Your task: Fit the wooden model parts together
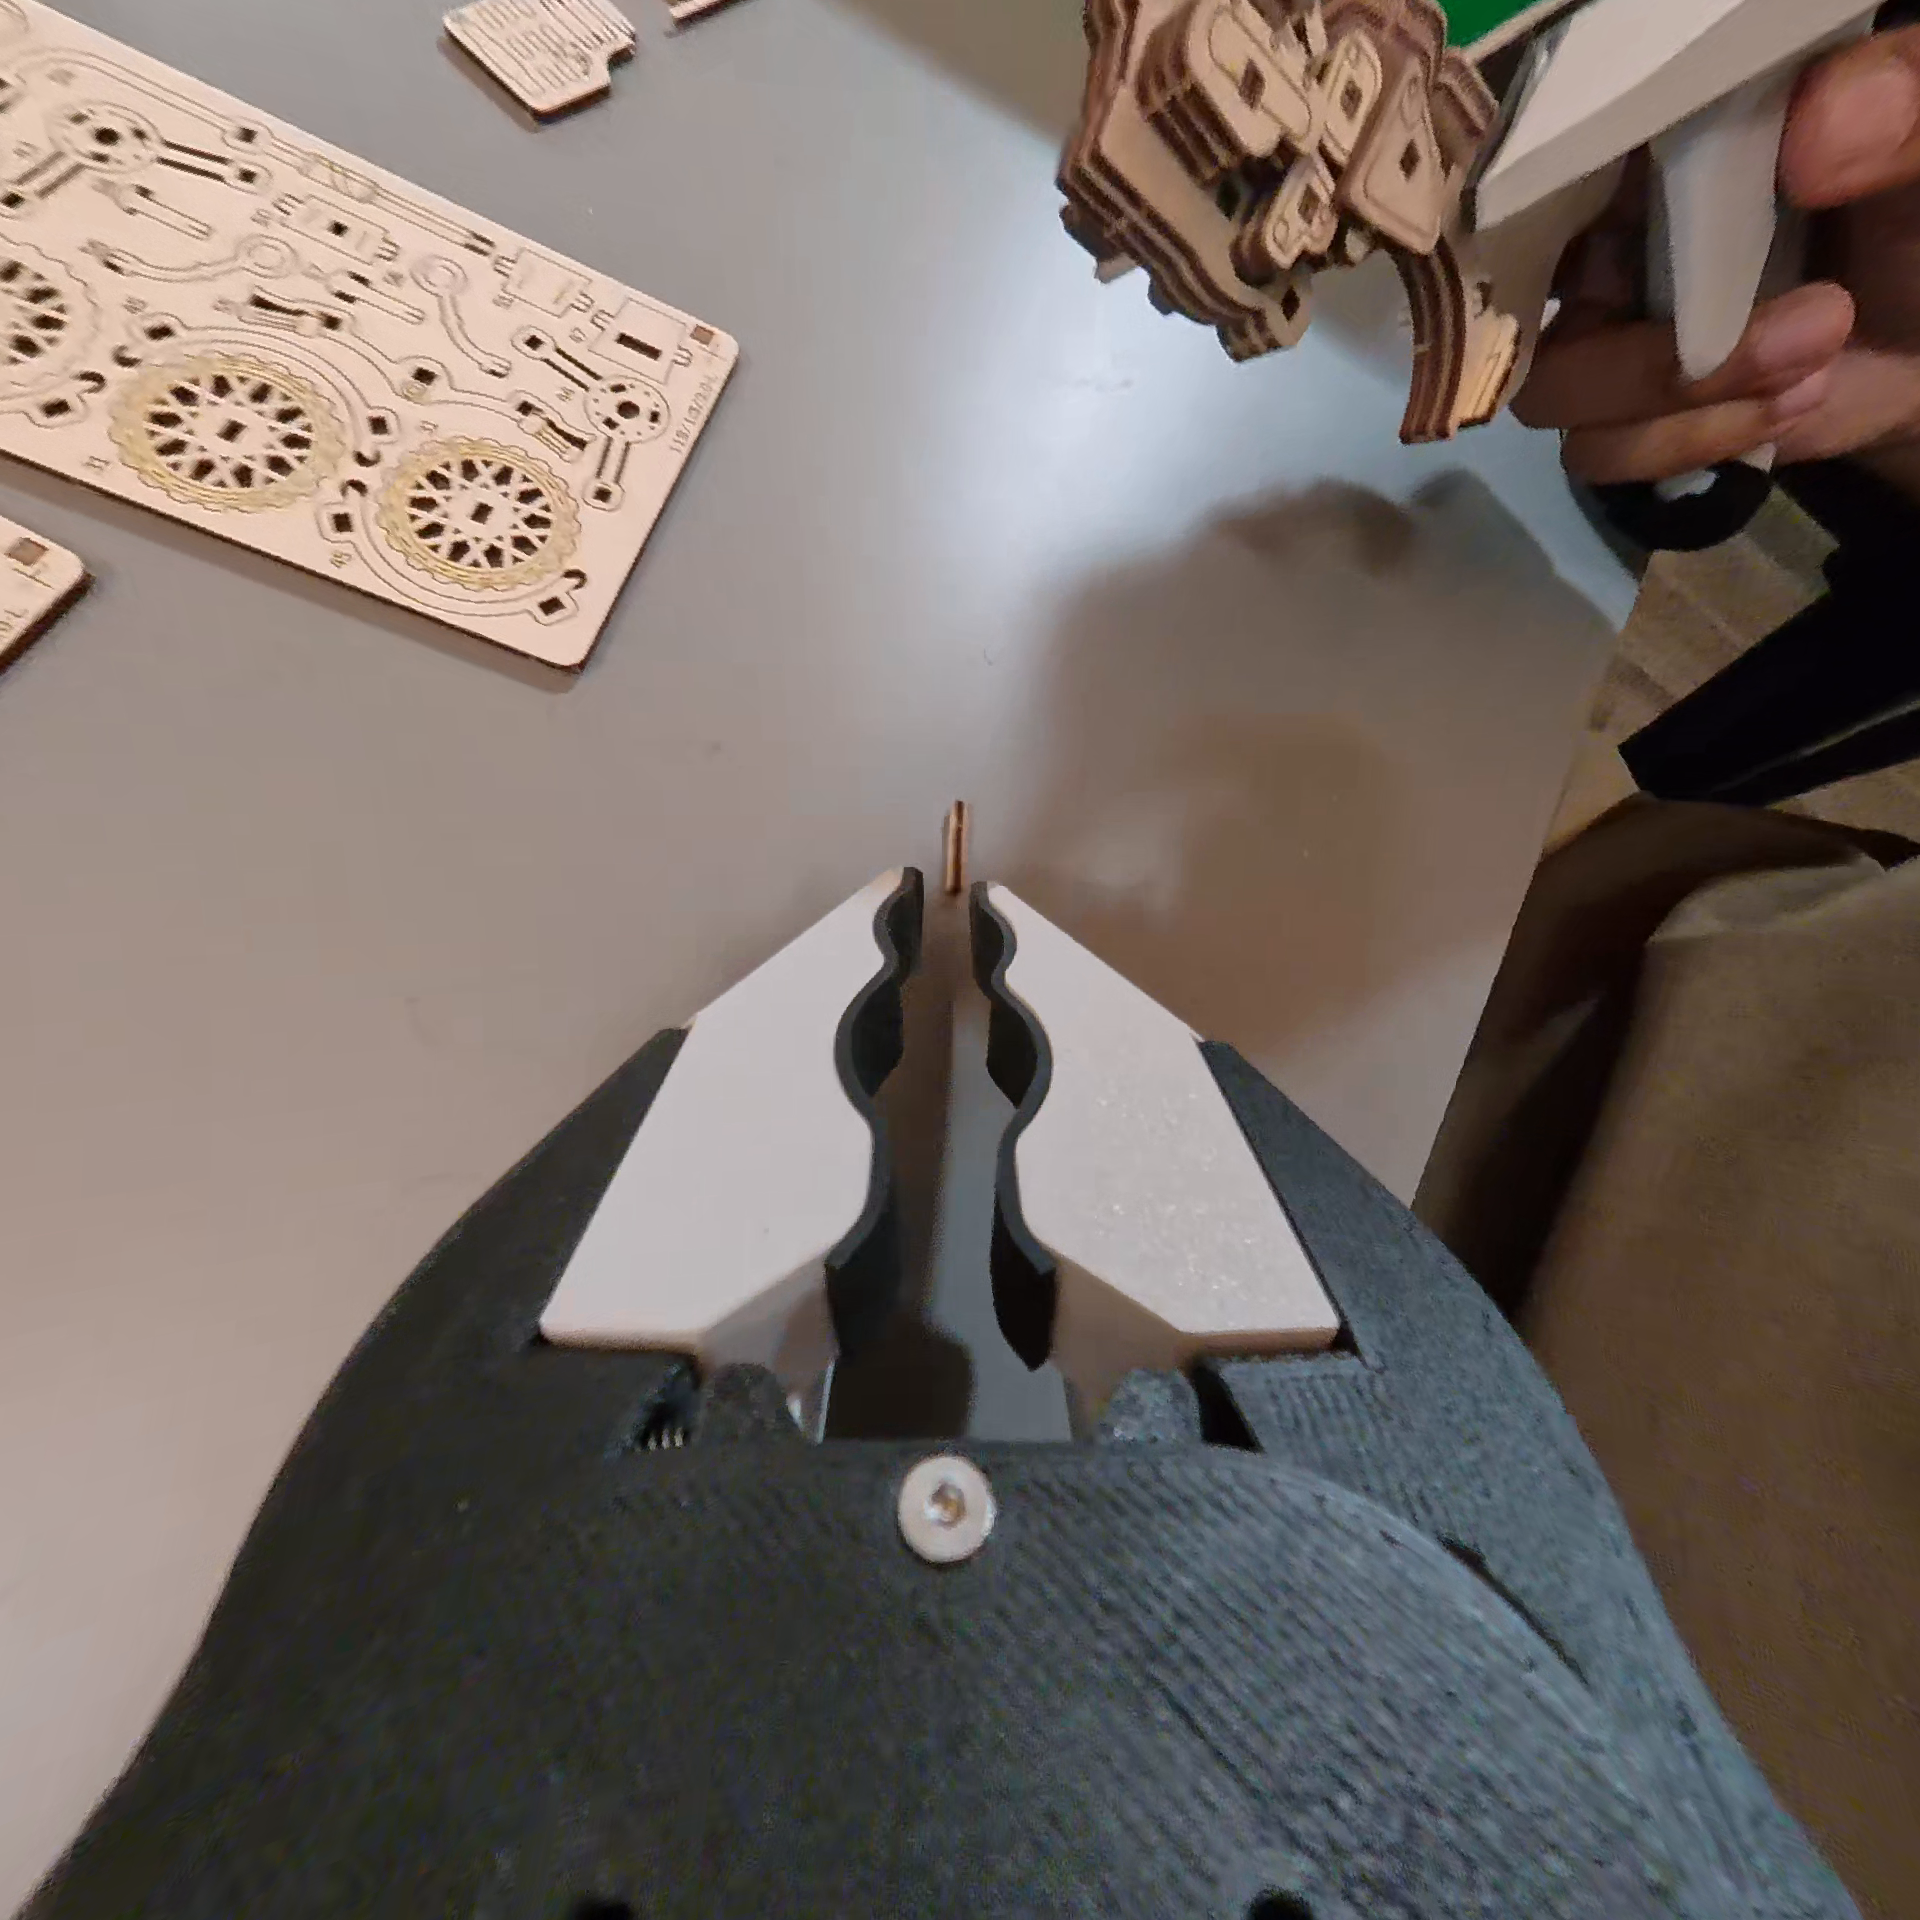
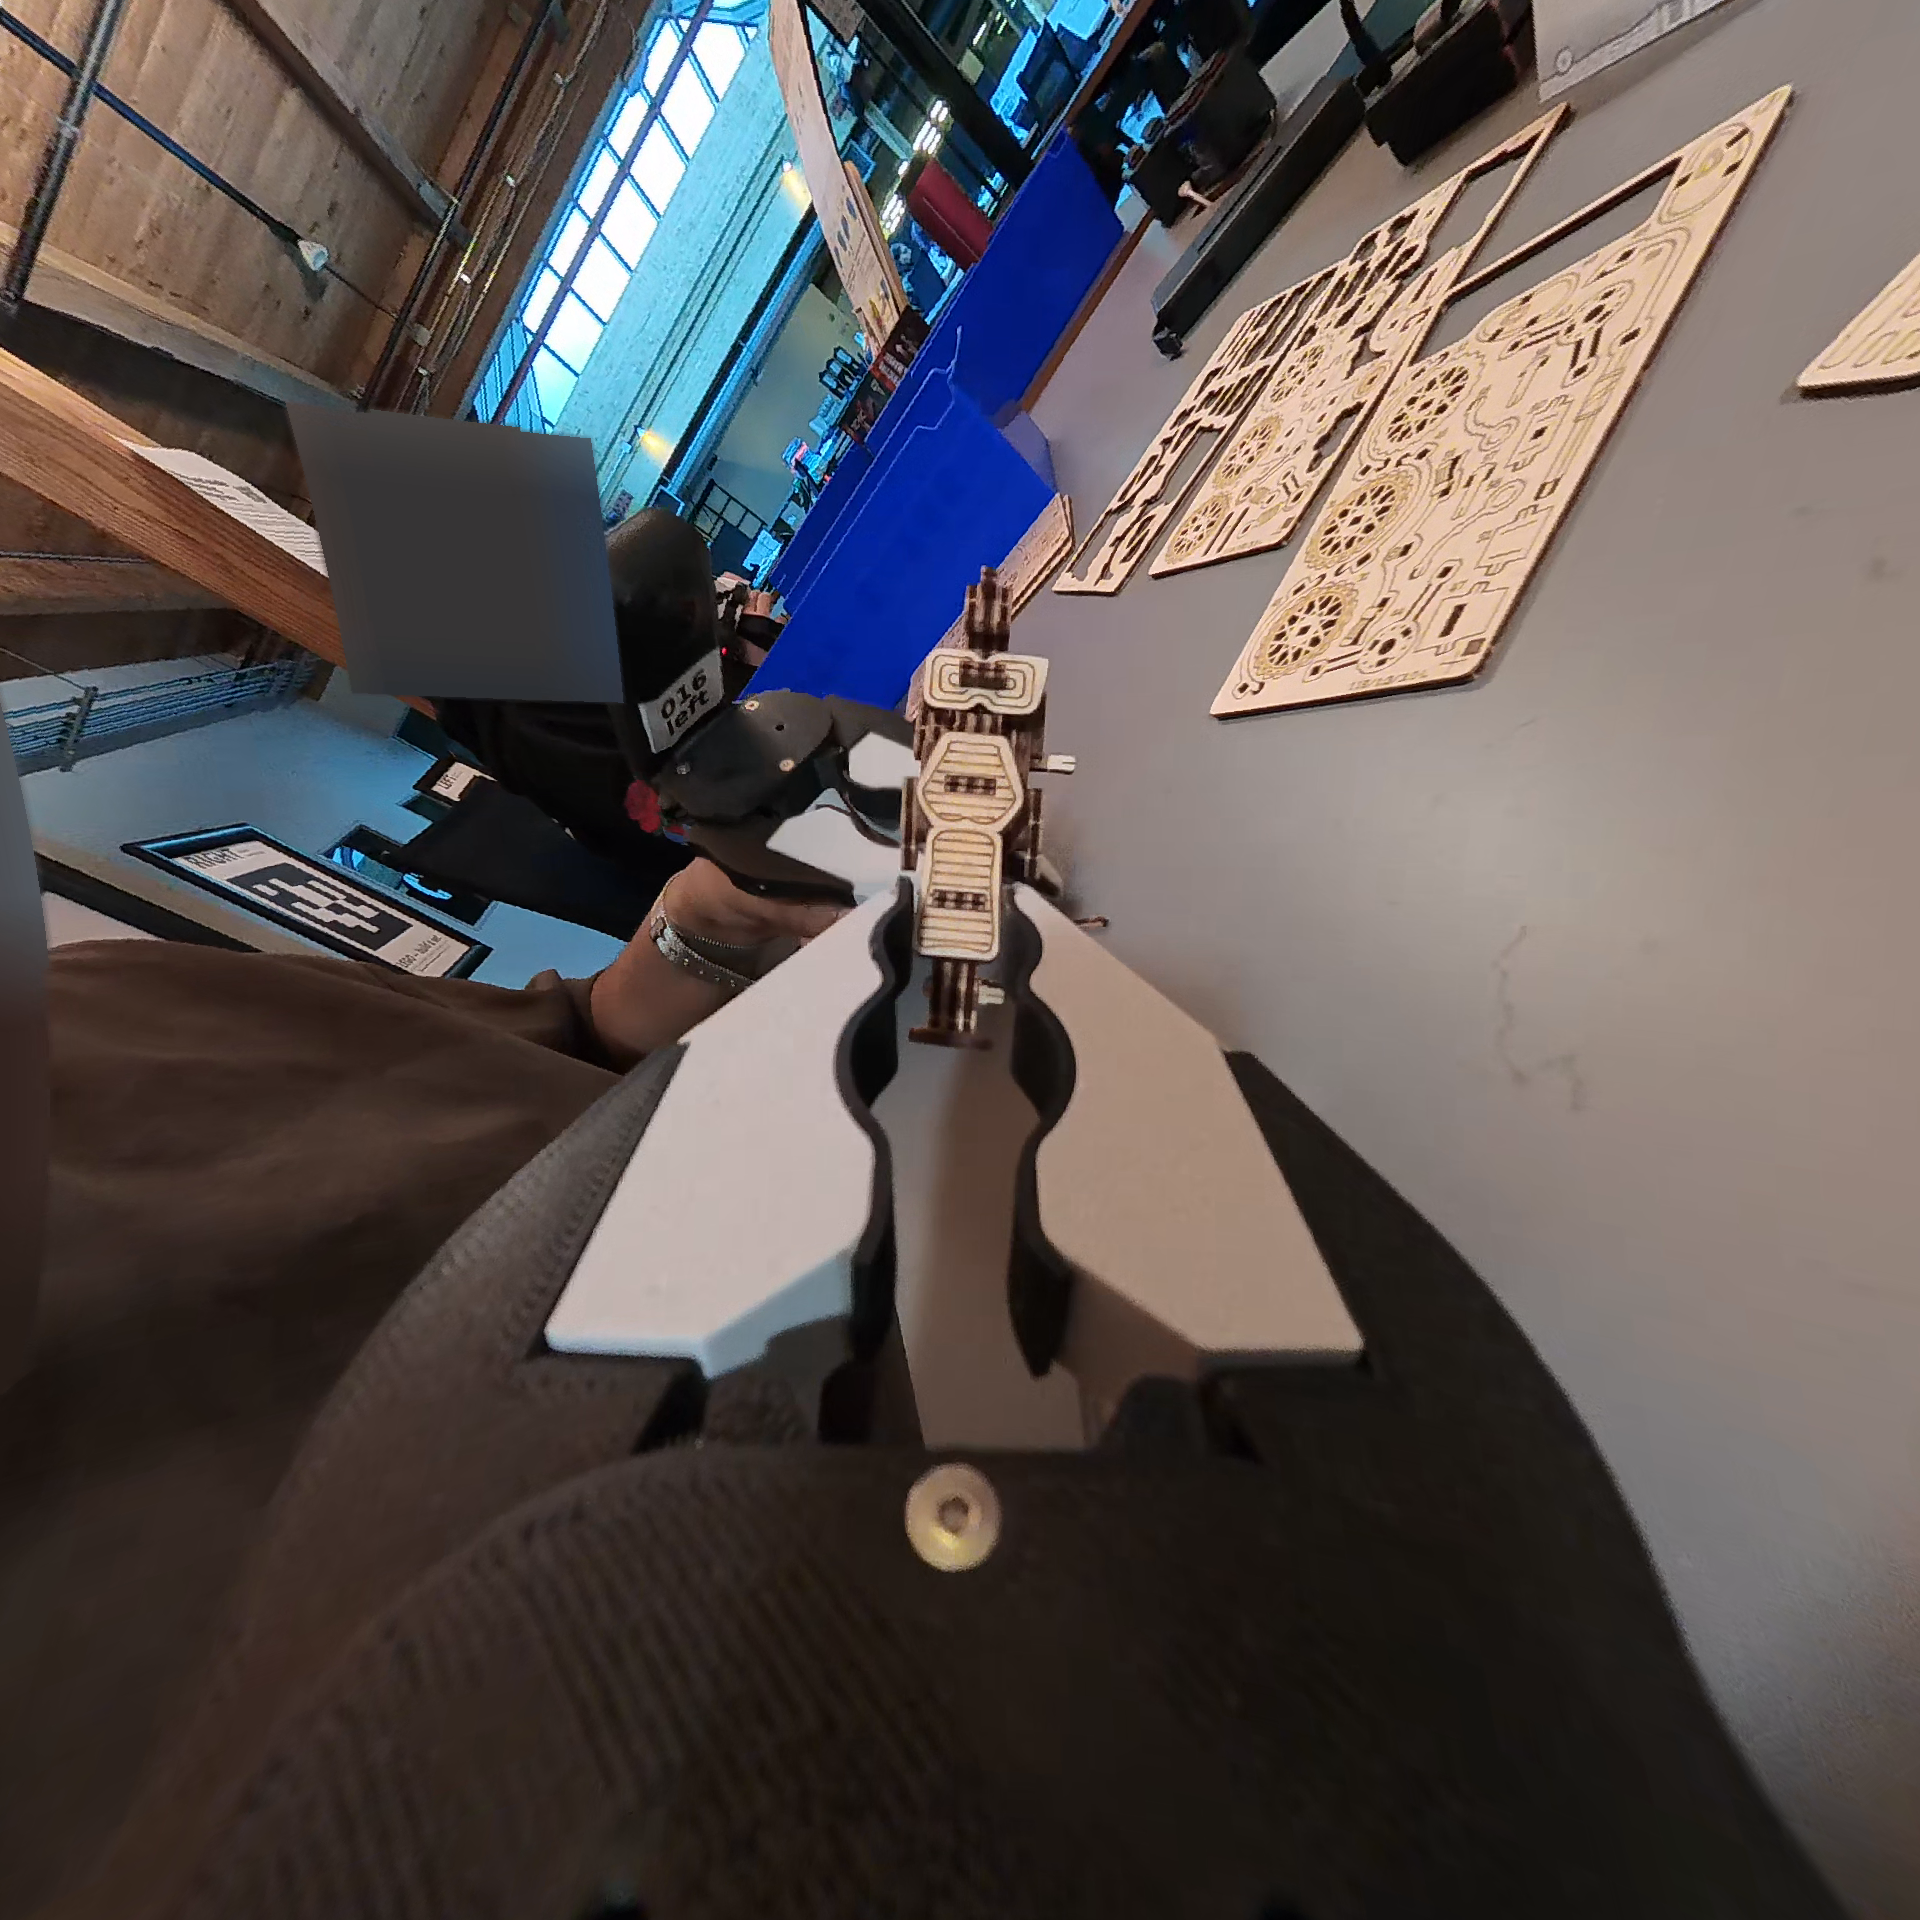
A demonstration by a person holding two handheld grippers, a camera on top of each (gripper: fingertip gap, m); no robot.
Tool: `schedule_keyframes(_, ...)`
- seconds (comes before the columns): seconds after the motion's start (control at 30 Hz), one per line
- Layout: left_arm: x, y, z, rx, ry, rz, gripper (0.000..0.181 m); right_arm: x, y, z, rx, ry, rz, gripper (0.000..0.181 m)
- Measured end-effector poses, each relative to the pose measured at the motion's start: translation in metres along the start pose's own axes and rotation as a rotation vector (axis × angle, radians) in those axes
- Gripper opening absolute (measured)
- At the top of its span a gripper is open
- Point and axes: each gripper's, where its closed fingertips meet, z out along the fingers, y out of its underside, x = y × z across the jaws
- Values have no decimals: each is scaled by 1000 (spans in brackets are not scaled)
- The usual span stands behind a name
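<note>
- Jaws, left gripper [image 1: 947,896]: nearly together, clamped on a small flat wooden piece [image 1: 955,858] seen edge-on; only its tip shows past the jaws, so its outline cannot be made out.
- Jaws, right gripper [image 2: 951,928]: clamped on the lower end of the wooden model [image 2: 968,821], held above the bench [image 2: 1558,1039].
- Jaw construction, both grippers: pale grey wedge-shaped fingers [image 1: 727,1164] with wavy black inner pads, mounted in a black ribbed printed body with one silver screw [image 1: 945,1507] at centre.
- Wooden model: stacked thin laser-cut plywood layers, pale faces, dark burnt edges, small square holes and short pegs. In the left wrist view it appears at the top right [image 1: 1278,177], cut off by the picture edge, with a hand [image 1: 1714,384] on the right gripper's handle beside it.
- Bench: smooth matt grey surface, faintly scuffed.
- Part sheets: flat pale plywood with engraved spoked wheels, levers and slots. The right wrist view shows three laid side by side; the nearest [image 2: 1455,468] is whole, the farthest [image 2: 1226,416] is largely emptied. A fourth sheet [image 2: 1870,343] is cut off at the right edge.
- Left wrist view: one sheet [image 1: 343,343] with two full wheels visible, one small loose panel [image 1: 540,52] beyond it, and a corner of another sheet [image 1: 31,592] at the left edge.
</note>
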Motion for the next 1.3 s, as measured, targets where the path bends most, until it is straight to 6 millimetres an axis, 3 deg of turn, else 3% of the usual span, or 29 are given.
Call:
schedule_keyframes(0.5, -1, 1, 9, -4, -84, 79, 0, 0, 1, 1, -3, -5, 6, 13)
schedule_keyframes(0.57, -1, -4, 7, 33, -61, 21, 0, 0, 1, 1, -4, -1, 0, 13)
schedule_keyframes(0.77, 16, -38, -13, 246, 227, -325, 0, 3, 3, 1, -18, 37, -38, 13)
schedule_keyframes(0.9, 29, -65, -36, 392, 609, -743, 0, 5, 4, 4, -21, 61, -44, 14)
schedule_keyframes(0.97, 26, -68, -38, 420, 712, -886, 0, 6, 4, 6, -21, 71, -49, 14)
schedule_keyframes(1.13, 30, -75, -41, 458, 757, -931, 0, 5, 6, 12, -30, 140, -153, 14)
schedule_keyframes(1.3, 17, -68, -37, 458, 564, -777, 0, 9, 4, 11, -35, 220, -269, 14)
